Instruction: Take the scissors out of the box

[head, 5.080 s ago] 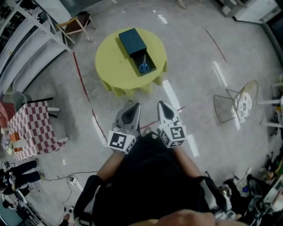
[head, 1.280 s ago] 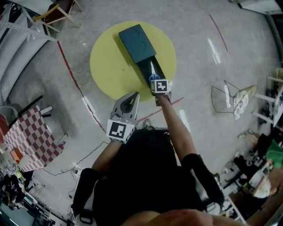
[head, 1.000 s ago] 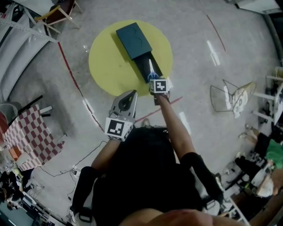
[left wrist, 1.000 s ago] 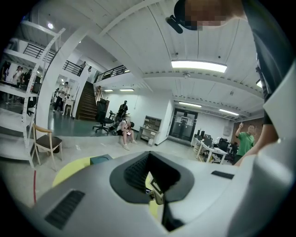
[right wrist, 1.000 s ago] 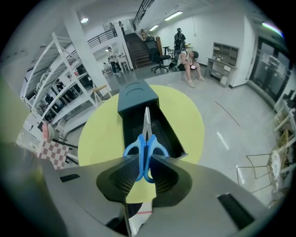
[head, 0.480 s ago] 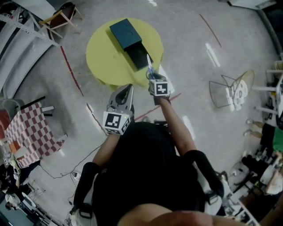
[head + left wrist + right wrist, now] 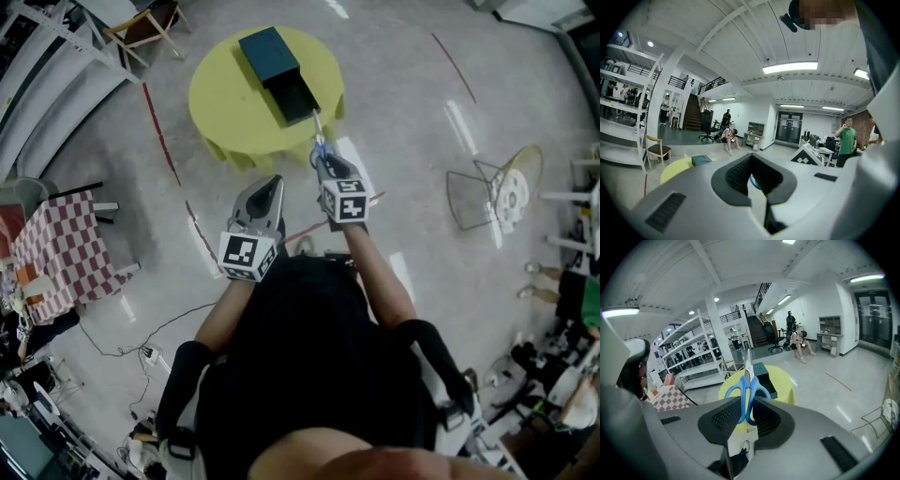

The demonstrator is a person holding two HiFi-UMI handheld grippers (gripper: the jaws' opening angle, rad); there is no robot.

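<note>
Two grippers: right gripper [image 7: 746, 412] clamps scissors [image 7: 748, 389], five o'clock of the box [image 7: 275, 58]; left gripper [image 7: 753, 177] has its jaws apart, empty.

The person wears a black top [image 7: 309, 366]. Its black sleeves [image 7: 186, 367] go down to about the elbows.

The left hand-held gripper [image 7: 272, 181] has a smooth, light grey shell that gets thin toward the tip. The right hand-held gripper [image 7: 325, 161] looks just the same. Each one has a box-shaped block at the back. The left cube [image 7: 246, 255] and the right cube [image 7: 344, 200] are white with black square patterns on their sides.

Up close, the pads [image 7: 725, 418] are dark grey and covered in tiny ridges. A small dark ridged patch [image 7: 836, 451] sits on the grey shell.
</note>
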